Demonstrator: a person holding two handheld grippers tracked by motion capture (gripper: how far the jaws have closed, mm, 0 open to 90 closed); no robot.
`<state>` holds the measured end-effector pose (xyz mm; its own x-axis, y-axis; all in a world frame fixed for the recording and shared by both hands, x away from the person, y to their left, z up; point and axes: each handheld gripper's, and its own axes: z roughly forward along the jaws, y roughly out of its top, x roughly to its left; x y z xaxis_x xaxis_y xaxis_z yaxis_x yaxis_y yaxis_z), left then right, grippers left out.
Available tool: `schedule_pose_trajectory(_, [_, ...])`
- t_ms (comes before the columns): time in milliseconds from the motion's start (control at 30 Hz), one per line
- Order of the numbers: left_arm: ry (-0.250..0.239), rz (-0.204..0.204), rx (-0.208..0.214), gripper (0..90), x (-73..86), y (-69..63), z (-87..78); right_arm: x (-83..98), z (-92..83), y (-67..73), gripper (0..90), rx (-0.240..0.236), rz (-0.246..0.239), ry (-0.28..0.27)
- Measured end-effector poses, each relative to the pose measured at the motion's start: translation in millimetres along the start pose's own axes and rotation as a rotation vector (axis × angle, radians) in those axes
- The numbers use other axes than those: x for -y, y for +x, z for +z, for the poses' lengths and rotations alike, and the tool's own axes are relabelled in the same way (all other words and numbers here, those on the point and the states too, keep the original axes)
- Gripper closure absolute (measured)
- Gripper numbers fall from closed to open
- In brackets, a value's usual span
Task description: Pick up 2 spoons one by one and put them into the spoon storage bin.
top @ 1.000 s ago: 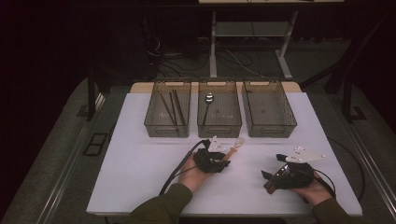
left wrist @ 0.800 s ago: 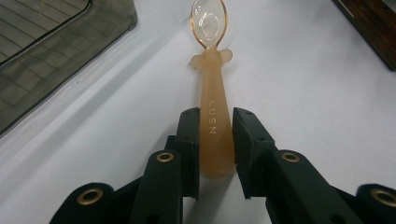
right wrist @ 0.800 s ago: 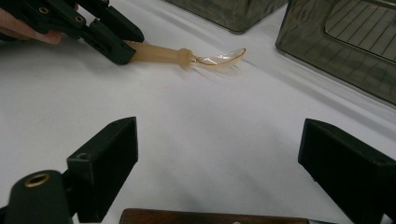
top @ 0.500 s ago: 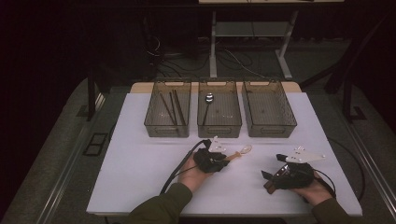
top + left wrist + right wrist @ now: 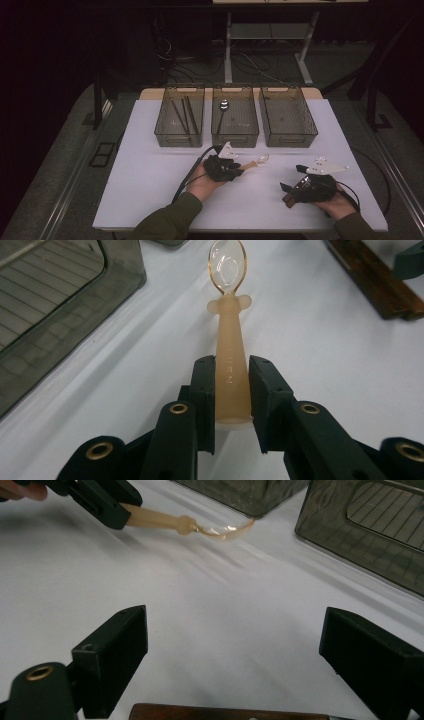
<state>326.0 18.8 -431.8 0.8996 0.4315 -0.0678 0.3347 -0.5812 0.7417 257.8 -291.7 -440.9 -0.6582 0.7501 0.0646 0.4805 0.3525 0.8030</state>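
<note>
Left gripper view: my left gripper (image 5: 231,390) clamps spoon (image 5: 229,340) handle, bowl ahead of jaws, lifted for carrying toward bins. My right gripper (image 5: 240,660) gapes wide, empty, wooden handle (image 5: 225,713) beneath.

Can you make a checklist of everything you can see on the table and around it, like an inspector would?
Surface: white table, bare in front.
Job's things: three grey bins in a row at the back; left bin holds dark sticks, middle bin holds a metal spoon, right bin looks empty. A peach spoon with a clear bowl.
Clutter: a wooden-handled tool lying by the right gripper; its kind cannot be told.
Grippers: left gripper shut on the peach spoon's handle; right gripper open, holding nothing.
Cables: one trails from each gripper; more lie on the floor behind.
Surroundings: dark room, grey floor, table legs behind.
</note>
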Motion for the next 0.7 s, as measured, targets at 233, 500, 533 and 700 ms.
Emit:
schedule_pose_trajectory(233, [-0.034, 0.001, 0.033, 73.8, -7.0, 2.0, -13.1, 0.3, -0.4, -0.1, 11.7, 0.001, 0.0, -0.003])
schedule_pose_trajectory(500, [-0.056, 0.024, 0.066, 73.7, -15.2, 6.8, -23.7, 0.5, -0.2, -0.6, 11.7, 0.002, -0.003, 0.001])
schedule_pose_trajectory(533, [-0.063, 0.029, 0.067, 73.6, -17.2, 8.7, -26.4, 0.5, -0.1, -0.8, 11.7, 0.001, -0.006, 0.001])
schedule_pose_trajectory(700, [-0.079, 0.028, 0.085, 73.6, -24.5, 18.0, -37.0, 0.6, -0.1, -1.1, 11.7, 0.002, -0.007, 0.001])
